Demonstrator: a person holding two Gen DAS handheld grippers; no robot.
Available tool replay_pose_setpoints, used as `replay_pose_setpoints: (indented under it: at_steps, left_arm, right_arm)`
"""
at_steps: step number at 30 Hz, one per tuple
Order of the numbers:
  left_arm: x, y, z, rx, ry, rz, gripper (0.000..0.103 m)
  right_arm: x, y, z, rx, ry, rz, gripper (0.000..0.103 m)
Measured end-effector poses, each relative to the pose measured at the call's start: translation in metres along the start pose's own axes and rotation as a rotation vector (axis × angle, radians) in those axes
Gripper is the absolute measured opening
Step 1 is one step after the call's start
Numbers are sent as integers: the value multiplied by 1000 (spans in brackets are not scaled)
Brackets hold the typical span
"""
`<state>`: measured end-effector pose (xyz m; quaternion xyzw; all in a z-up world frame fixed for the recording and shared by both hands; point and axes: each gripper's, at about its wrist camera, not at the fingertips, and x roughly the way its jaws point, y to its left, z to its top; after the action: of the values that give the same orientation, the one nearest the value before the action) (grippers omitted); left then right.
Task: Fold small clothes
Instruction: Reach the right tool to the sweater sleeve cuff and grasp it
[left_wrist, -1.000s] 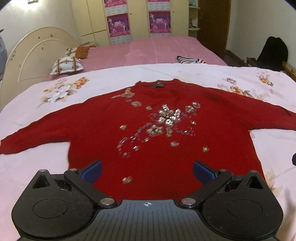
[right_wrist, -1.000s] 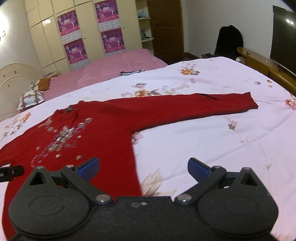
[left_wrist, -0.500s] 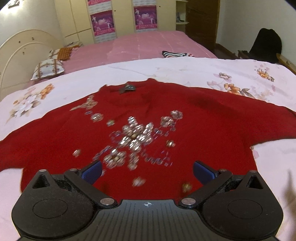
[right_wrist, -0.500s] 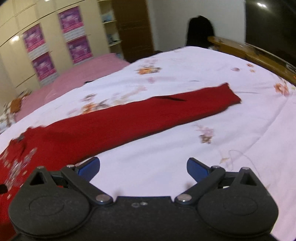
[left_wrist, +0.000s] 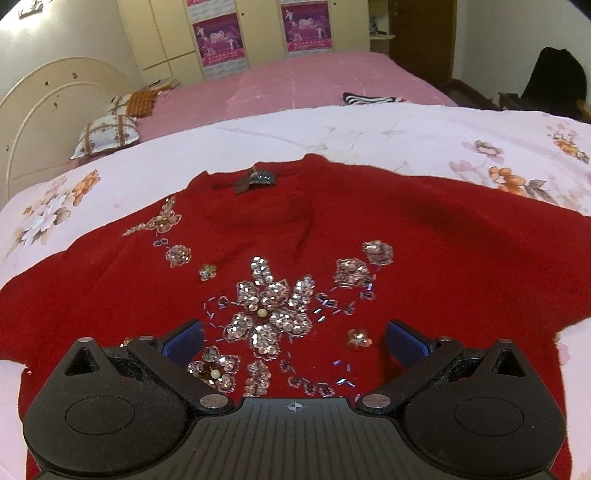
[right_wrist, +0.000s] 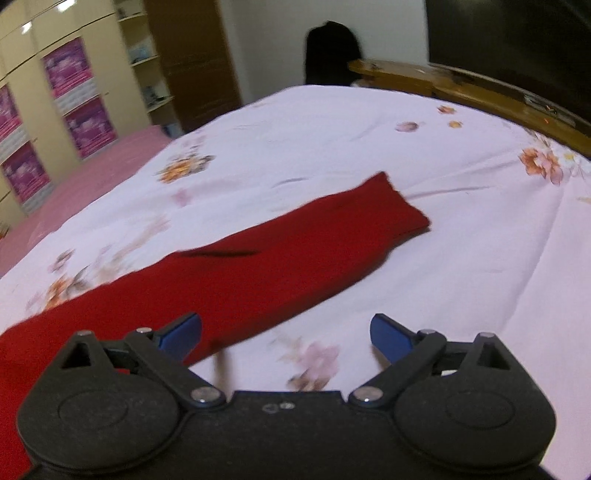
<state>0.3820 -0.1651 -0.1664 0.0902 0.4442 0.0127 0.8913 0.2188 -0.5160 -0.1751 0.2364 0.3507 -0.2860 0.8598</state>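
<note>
The bed's pale floral-print sheet (left_wrist: 258, 147) carries a red knitted sweater with sequin flowers (left_wrist: 424, 251), spread flat front-up, its collar toward the far edge beside the pink bedspread (left_wrist: 314, 81). Your left claw (left_wrist: 294, 343) hovers over the sequined chest, its blue pads wide apart and holding nothing. Your right claw (right_wrist: 286, 338) is likewise spread and empty above the sweater's long red sleeve (right_wrist: 295, 236), which stretches toward the bed's wooden footboard (right_wrist: 461, 83).

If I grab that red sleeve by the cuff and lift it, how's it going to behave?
The sleeve is probably floppy: it lies flat and limp on the bedsheet, so it should sag from the cuff. It looks like thickish knit, so it likely drags the sweater. The sequins might snag.
</note>
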Motion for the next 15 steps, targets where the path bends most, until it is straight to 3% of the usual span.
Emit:
replay_pose_setpoints:
  at_steps: [3, 4, 12, 15]
  left_arm:
    - [4, 2, 0, -4, 2, 5, 103]
    - [5, 3, 0, -3, 0, 8, 103]
    - [13, 6, 2, -9, 9, 5, 103]
    - [13, 6, 3, 3, 4, 1, 103]
  right_arm:
    - [14, -15, 8, 40, 14, -23, 75]
    - [16, -19, 9, 47, 7, -40, 58]
    - [26, -32, 22, 101, -22, -13, 51]
    - [30, -32, 24, 108, -31, 11, 23]
